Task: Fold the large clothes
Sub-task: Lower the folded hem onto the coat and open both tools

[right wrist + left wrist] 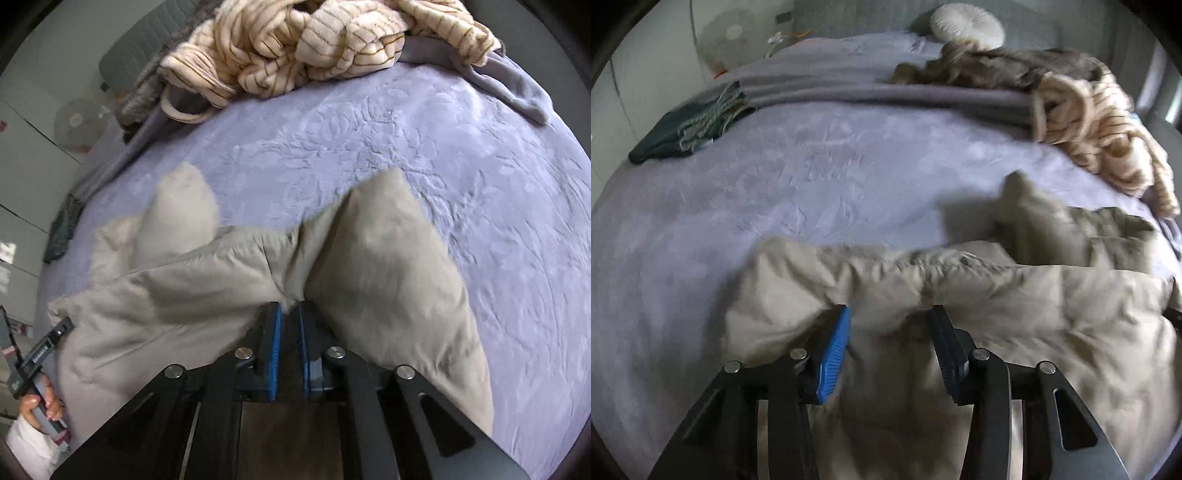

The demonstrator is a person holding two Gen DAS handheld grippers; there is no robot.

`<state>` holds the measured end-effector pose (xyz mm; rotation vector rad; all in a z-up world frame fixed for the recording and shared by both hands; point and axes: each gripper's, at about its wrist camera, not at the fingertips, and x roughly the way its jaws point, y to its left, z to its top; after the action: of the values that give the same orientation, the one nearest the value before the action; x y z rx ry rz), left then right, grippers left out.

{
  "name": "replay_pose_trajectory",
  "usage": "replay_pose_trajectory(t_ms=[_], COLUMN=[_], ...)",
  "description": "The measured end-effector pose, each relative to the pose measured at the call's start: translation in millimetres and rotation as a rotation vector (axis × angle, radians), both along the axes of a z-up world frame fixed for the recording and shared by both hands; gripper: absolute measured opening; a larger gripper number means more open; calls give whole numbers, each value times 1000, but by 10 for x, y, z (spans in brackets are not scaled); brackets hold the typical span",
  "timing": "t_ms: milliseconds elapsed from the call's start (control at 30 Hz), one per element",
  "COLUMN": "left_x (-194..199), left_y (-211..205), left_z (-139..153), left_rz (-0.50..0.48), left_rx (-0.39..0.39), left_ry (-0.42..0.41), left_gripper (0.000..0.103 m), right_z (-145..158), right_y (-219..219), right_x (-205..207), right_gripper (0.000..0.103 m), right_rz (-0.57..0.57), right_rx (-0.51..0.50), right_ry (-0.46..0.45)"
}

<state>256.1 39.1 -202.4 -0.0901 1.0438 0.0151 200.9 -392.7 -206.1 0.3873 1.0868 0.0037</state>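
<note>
A large beige padded garment point(1015, 314) lies crumpled on the lilac bed cover point(775, 184), near the bed's front edge. My left gripper point(890, 314) is open, its jaws wide apart, with the garment's edge lying between and under them. In the right wrist view the same beige garment point(388, 277) bunches up in two peaks. My right gripper point(290, 308) is shut on a fold of it, jaws nearly together. The left gripper's handle point(40, 358) and the hand holding it show at the lower left of that view.
A cream striped fluffy blanket point(295, 48) and a brown furry throw point(997, 66) lie heaped at the far side. A folded grey blanket point(886, 92) crosses the bed. A dark green fringed cloth point(687, 129) lies at the left. A round white cushion point(967, 26) sits by the headboard.
</note>
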Motion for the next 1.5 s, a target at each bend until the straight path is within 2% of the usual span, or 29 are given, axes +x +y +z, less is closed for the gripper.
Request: replay_pose_trajectory(t_ms=[167, 267, 367, 500, 633, 700, 767, 833, 900, 933, 967, 1000, 1067, 1100, 1233, 1333, 1500], left_x=[235, 303, 374, 303, 60, -134, -273, -386, -499, -528, -551, -565, -545, -516, -400, -384, -528], left_y=[-66, -33, 72, 189, 374, 485, 469, 338, 81, -33, -183, -292, -375, -355, -277, -254, -200], left_z=[-192, -247, -276, -149, 45, 196, 322, 409, 445, 436, 389, 311, 128, 43, -66, -9, 144], left_rz=[2, 9, 59, 87, 106, 129, 103, 53, -29, -58, -90, -94, -74, -55, -28, -33, -9], left_rx=[25, 20, 25, 53, 85, 56, 34, 9, -32, -36, -24, 5, 35, 23, -4, -5, 1], left_ry=[-6, -7, 8, 0, -18, -26, -44, -48, -54, -56, -59, -64, -55, -50, -43, -17, 16], left_gripper=[48, 49, 49, 49, 49, 49, 49, 49, 49, 52, 67, 71, 71, 71, 71, 71, 71], right_z=[-209, -301, -348, -221, 39, 153, 279, 351, 354, 342, 306, 259, 82, 20, -169, -146, 66], right_y=[-21, -91, -202, -263, -360, -391, -291, -72, 175, 263, 387, 499, 651, 656, 521, 469, 421], right_x=[292, 380, 457, 386, 94, -84, -256, -318, -326, -325, -306, -277, -173, -146, -69, -88, -266], right_gripper=[0, 0, 0, 0, 0, 4, 4, 4, 4, 4, 5, 5, 4, 4, 0, 0, 6], right_rz=[-13, -40, -78, -108, -147, -173, -124, -27, 61, 82, 107, 124, 119, 110, 57, 41, 21], right_rx=[-29, -30, -1, -1, -57, -64, -48, -35, 49, 73, 88, 83, 47, 47, 112, 139, 141], right_ry=[4, 3, 12, 13, -25, -43, -70, -79, -83, -84, -84, -82, -63, -59, -60, -46, -33])
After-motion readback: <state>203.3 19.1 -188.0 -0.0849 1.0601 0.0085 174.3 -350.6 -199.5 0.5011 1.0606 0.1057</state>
